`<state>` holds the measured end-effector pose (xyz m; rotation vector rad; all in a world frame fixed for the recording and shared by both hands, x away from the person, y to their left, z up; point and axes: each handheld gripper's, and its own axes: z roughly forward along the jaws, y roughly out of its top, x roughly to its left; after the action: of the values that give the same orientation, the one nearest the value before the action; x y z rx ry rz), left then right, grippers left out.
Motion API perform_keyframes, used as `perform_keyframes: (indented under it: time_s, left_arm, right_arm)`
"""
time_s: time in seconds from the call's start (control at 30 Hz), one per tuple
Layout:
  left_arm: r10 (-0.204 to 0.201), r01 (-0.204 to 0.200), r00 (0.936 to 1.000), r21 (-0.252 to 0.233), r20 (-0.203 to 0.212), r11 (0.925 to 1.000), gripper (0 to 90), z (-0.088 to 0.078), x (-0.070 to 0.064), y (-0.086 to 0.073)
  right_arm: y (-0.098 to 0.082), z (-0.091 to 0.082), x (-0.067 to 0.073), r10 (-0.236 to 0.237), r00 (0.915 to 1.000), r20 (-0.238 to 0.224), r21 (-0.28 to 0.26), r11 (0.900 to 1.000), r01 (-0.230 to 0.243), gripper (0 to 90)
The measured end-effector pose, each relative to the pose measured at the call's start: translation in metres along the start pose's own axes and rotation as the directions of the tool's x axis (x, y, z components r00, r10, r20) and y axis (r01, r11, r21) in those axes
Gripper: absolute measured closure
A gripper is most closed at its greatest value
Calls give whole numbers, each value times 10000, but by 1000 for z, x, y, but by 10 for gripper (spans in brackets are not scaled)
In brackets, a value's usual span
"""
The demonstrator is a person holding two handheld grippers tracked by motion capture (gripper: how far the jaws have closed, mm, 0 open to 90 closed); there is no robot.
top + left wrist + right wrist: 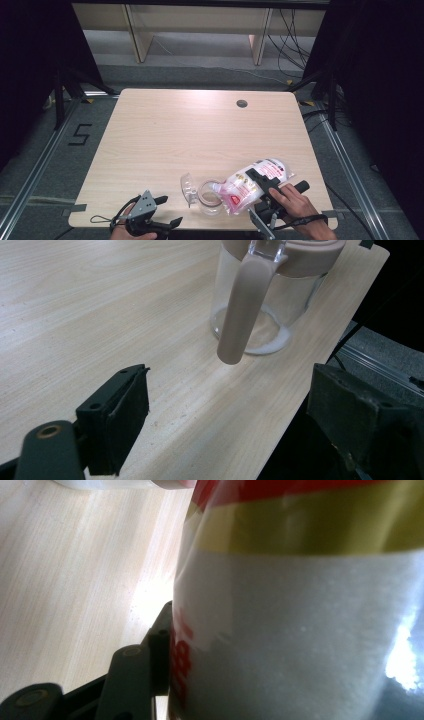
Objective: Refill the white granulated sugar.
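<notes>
right gripper (pixel 264 184) clamps the tilted bag (pixel 250 184) over the jar (pixel 210 196); left gripper (pixel 167 210) gapes empty

You see a light wood table (pixel 165 135) with a round cable hole (pixel 242 103) near its far edge, a taped "5" (pixel 80 134) on the grey floor (pixel 50 170), cables (pixel 295 35) behind.

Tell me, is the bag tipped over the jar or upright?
Tipped: the bag lies slanted in the right gripper, low end at the jar.
</notes>
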<state>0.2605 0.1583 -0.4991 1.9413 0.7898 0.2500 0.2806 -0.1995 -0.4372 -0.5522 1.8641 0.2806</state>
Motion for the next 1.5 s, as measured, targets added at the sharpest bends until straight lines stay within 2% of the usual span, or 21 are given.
perform_keyframes:
  time_s: [0.07,0.17,0.23,0.3,0.33,0.37,0.43,0.47,0.53,0.67,0.7,0.87,0.97,1.03,1.1,1.17,1.3,1.33,1.37,1.47,1.5]
  left_arm:
    - [251,-251,9997,1,54,9997,164,0,1,1]
    - [-67,68,9999,-103,112,9999,164,1,0,0]
    - [51,-51,10000,-15,86,10000,164,1,0,0]
    - [-59,59,10000,-23,60,10000,164,0,-1,0]
    - [235,-235,9997,-42,47,9997,164,0,1,1]
    - [225,-225,9997,-3,50,9997,164,0,1,1]
    - [239,-240,9997,10,53,9997,164,0,1,0]
    - [224,-224,9997,5,51,9997,164,0,1,0]
    - [-55,55,10000,29,70,10000,164,0,-1,0]
    - [-52,53,9999,-48,89,10000,164,1,0,0]
    - [228,-228,9997,-13,44,9997,164,0,1,0]
    - [198,-198,9998,-12,50,9998,164,0,1,0]
    - [228,-228,9997,7,39,9997,164,0,1,1]
    - [15,-15,10000,12,-3,10000,164,0,0,0]
    - [235,-235,9997,-7,45,9997,164,0,1,1]
    - [213,-213,9998,-2,48,9998,164,0,1,0]
    - [6,-6,10000,-2,-8,10000,164,0,0,0]
    - [1,-1,10000,2,0,10000,164,0,0,0]
    - [200,-200,9998,1,43,9998,164,0,1,0]
    - [209,-209,9998,-6,47,9998,164,0,1,0]
    - [216,-216,9998,-1,46,9998,164,0,1,0]
  right_arm:
    - [0,0,-1,-50,10000,3,-35,10000,50,488]
    - [1,0,0,-194,9998,20,45,9998,194,488]
    - [1,-1,2,12,10000,-74,202,9998,-10,489]
    - [2,-1,2,175,9997,-148,253,9995,-171,489]
    - [2,-1,0,-260,9997,-14,134,9996,261,489]
    - [3,0,-1,-391,9992,27,82,9992,390,489]
    - [3,0,-1,-430,9991,52,119,9990,430,489]
    - [3,-1,0,-163,9998,-71,260,9995,165,490]
    - [4,-1,0,-158,9999,-62,235,9996,160,490]
    - [4,-2,-1,-345,9994,-18,256,9991,346,490]
    - [4,-2,-2,-423,9991,4,269,9987,423,490]
    - [6,-3,-6,-909,9956,209,275,9955,903,491]
    - [6,-4,-5,-742,9972,116,387,9965,737,491]
    - [7,-4,-4,-801,9967,111,448,9958,795,492]
    - [7,-4,-3,-838,9964,94,417,9956,833,492]
    - [7,-3,-3,-787,9969,60,366,9962,784,492]
    - [8,-2,-4,-1113,9936,196,269,9935,1107,493]
    - [8,-3,-3,-871,9962,80,404,9954,867,493]
    - [8,-3,-2,-833,9965,66,406,9957,829,493]
    - [8,-3,-1,-699,9975,66,500,9963,695,494]
    - [8,-3,-2,-866,9962,100,423,9954,861,494]
